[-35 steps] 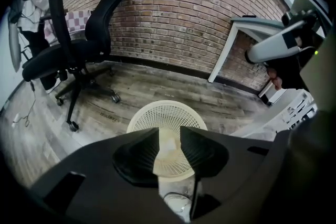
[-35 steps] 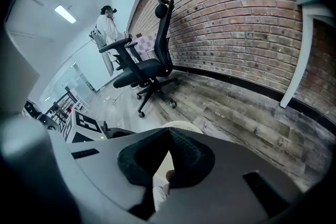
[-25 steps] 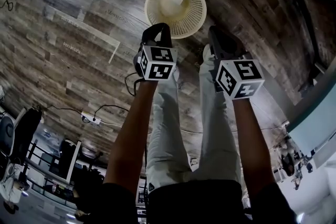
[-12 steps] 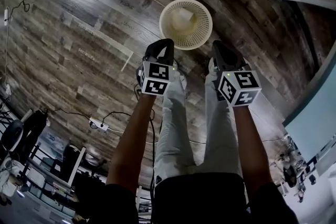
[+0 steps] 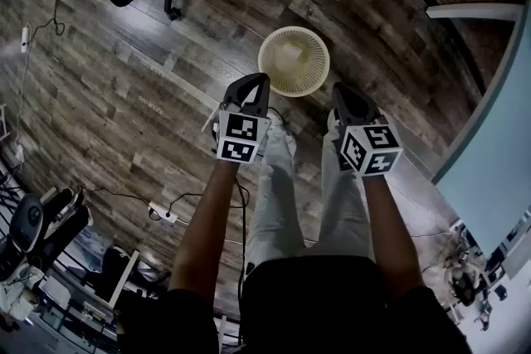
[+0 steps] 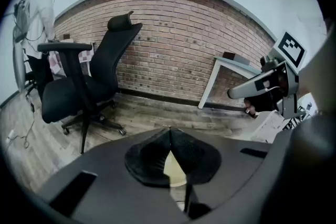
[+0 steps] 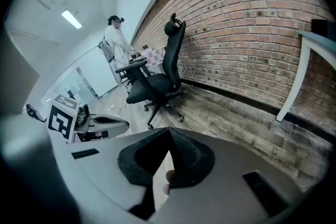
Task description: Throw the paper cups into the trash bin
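A cream mesh trash bin [image 5: 294, 61] stands on the wood floor, with something pale lying inside that I cannot make out. In the head view my left gripper [image 5: 253, 81] hangs just below and left of the bin, and my right gripper [image 5: 343, 90] just below and right of it. Both are apart from the rim. In the left gripper view the left gripper [image 6: 170, 129] has its jaws shut tip to tip with nothing held, and the bin [image 6: 174, 169] shows through the gap beneath. The right gripper [image 7: 169, 130] is shut and empty too. No paper cup shows outside the bin.
A black office chair [image 6: 86, 84] stands on the floor before a brick wall [image 6: 173, 44]. A white table [image 6: 233, 66] is by the wall, and a pale blue tabletop [image 5: 491, 153] is at right. A power strip [image 5: 164, 216] with cables lies behind. A person [image 7: 116, 38] stands far off.
Both grippers have drawn back from the bin, which looks smaller and farther away. The left gripper no longer overlaps its rim. More floor and the chair base have come into view.
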A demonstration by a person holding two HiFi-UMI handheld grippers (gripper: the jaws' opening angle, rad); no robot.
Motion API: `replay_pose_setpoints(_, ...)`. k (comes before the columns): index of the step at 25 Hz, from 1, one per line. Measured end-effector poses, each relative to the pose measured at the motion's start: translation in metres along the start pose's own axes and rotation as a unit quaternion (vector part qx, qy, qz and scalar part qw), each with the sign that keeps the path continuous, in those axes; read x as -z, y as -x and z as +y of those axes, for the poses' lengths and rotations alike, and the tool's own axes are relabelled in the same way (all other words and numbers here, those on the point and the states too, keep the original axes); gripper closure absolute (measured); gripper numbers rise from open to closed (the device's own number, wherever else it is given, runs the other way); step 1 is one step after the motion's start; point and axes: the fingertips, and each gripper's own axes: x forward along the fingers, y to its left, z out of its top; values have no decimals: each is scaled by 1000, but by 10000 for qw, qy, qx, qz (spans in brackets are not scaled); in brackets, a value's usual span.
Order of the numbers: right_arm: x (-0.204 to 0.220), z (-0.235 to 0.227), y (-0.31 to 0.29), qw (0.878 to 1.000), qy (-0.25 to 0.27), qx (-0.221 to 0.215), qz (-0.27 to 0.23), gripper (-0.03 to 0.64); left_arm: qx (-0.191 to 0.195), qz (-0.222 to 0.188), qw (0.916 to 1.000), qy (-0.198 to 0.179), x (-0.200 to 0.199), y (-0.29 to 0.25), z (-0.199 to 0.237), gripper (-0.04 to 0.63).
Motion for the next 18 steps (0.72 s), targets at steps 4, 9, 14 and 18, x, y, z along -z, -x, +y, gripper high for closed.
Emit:
replay_pose_setpoints(4, -25, 21, 22, 9999, 2, -30, -131, 621, 68, -93, 9999, 49, -23, 31, -8, 588)
replay_pose_setpoints(9, -52, 47, 48, 9994, 146, -108, -308, 621, 153, -429, 9989, 140, -60, 66, -19, 588)
replay_pose_setpoints(14, -82, 63, 75, 9981, 249, -132, -548, 621, 158, -1064, 9940, 220, -113, 103, -27, 588)
replay_pose_setpoints(18, -110, 75, 93, 9963, 381, -141, -757, 621, 130, -1369, 9904, 114, -140, 128, -31, 588)
